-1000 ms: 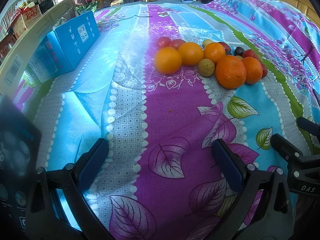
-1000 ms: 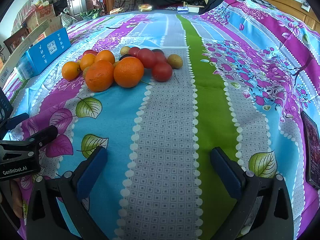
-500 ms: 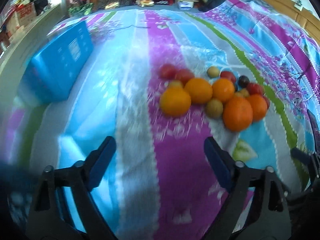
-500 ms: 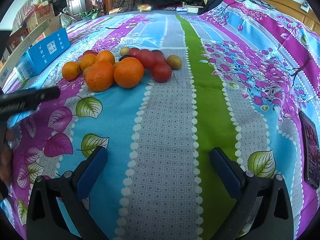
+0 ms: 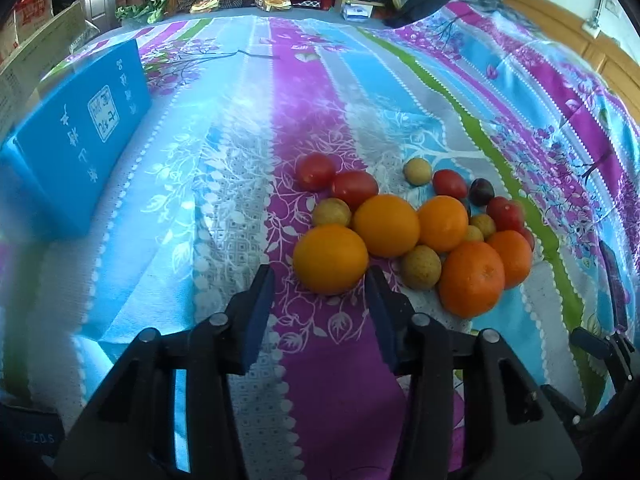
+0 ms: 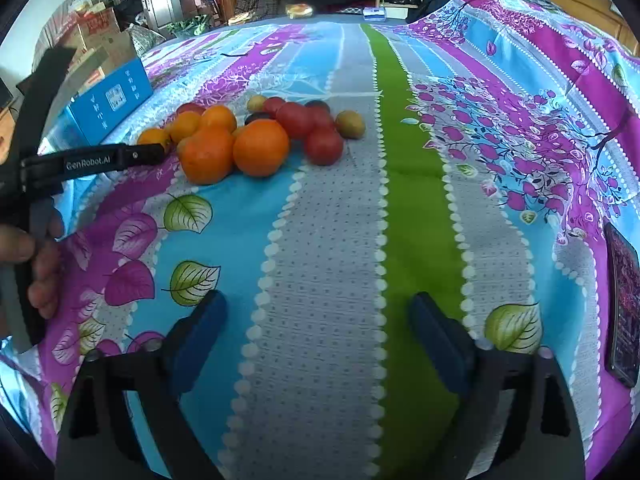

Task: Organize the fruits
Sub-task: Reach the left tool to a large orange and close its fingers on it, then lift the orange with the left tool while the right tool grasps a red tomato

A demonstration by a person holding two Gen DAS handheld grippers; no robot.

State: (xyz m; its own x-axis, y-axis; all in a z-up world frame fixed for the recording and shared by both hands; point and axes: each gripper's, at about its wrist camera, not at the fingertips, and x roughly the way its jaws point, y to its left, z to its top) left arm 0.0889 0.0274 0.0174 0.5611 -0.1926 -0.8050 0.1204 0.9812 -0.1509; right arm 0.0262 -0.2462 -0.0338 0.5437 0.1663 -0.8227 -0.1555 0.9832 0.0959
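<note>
Left wrist view: left gripper (image 5: 318, 280) points down at the near edge of the fruit pile on the bed (image 5: 328, 380). Its jaws have just been closing and now stand partly apart; nothing is between the pads. The nearest orange (image 5: 330, 258) lies just ahead of the fingertips, apparently not touching them. Behind it sit two more oranges (image 5: 386, 225) in a row, with two deeper-orange mandarins (image 5: 471, 278) at the right end of the pile. Small yellow-brown fruits (image 5: 421, 267) are tucked among the oranges; red tomatoes (image 5: 354, 188) lie at the far side, and one dark plum (image 5: 481, 191) sits near the right rear. All fruit rests touching or nearly touching in one cluster on the striped floral bedspread. A blue box (image 5: 80, 148) stands well apart to the left.

Right wrist view: right gripper (image 6: 318, 332) is held over a bare grey stripe of the bedspread, well short of the fruit pile (image 6: 256, 136). Its jaws have just closed a little but stand wide apart, empty. The left gripper's finger reaches in from the left edge, its tip beside the leftmost orange; a person's hand (image 6: 36, 264) holds its handle. A dark phone (image 6: 624, 304) lies flat at the right edge.
</note>
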